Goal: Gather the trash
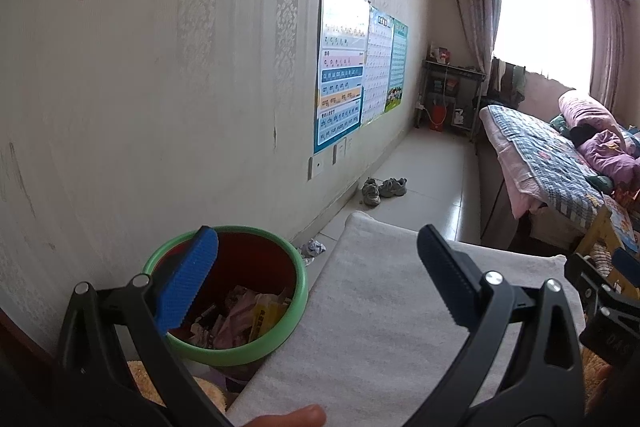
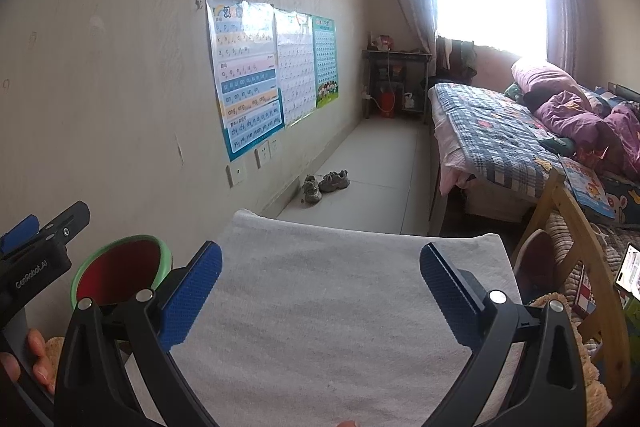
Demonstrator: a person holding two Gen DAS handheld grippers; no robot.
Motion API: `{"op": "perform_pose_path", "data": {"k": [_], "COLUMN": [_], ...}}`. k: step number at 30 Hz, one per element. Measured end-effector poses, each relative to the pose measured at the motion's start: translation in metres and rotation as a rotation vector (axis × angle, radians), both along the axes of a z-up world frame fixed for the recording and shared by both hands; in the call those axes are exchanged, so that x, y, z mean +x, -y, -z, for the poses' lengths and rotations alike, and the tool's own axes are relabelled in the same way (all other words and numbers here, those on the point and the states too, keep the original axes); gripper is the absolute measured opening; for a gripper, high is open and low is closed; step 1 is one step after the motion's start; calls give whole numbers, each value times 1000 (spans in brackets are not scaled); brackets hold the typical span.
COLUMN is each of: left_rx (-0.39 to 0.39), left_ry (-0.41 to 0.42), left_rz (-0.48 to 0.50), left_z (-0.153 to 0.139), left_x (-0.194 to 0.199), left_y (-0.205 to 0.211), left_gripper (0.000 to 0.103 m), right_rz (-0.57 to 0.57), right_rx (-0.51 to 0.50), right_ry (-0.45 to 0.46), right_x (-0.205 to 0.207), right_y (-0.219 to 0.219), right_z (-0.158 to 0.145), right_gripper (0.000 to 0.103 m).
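Wrappers and paper scraps (image 1: pixel 244 319) fill the green-rimmed bin (image 1: pixel 298 281) at the left by the wall, one crumpled scrap (image 1: pixel 313 248) on the floor just beyond it, while the left gripper (image 1: pixel 316 279) and right gripper (image 2: pixel 320 291) hang spread and empty over the grey cloth (image 2: pixel 340 307).

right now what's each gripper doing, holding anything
Left gripper: open, holding nothing, by the trash bin.
Right gripper: open, holding nothing, over the grey cloth.
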State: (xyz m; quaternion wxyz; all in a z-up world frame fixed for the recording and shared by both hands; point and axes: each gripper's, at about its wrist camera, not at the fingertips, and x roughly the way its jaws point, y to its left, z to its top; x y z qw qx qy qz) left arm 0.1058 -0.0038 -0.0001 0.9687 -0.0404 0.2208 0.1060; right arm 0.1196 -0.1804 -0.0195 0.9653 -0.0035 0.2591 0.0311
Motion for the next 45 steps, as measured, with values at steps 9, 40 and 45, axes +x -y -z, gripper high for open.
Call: {"op": "perform_pose_path", "data": {"k": [9, 40, 45], "left_rx": [12, -5, -13], "left_ry": [-9, -28, -37], "left_rz": [-12, -14, -11], "left_z": [3, 8, 9], "left_x": [1, 2, 3], "left_y": [0, -5, -6], "left_gripper": [98, 97, 98], "right_rz": [-2, -1, -5], "right_rx": [-3, -15, -17], "right_ry": [-9, -35, -44], "right_x": [1, 1, 3], "right_y": [-1, 6, 6], "right_z": [3, 12, 15], "right_gripper": [96, 96, 96]}}
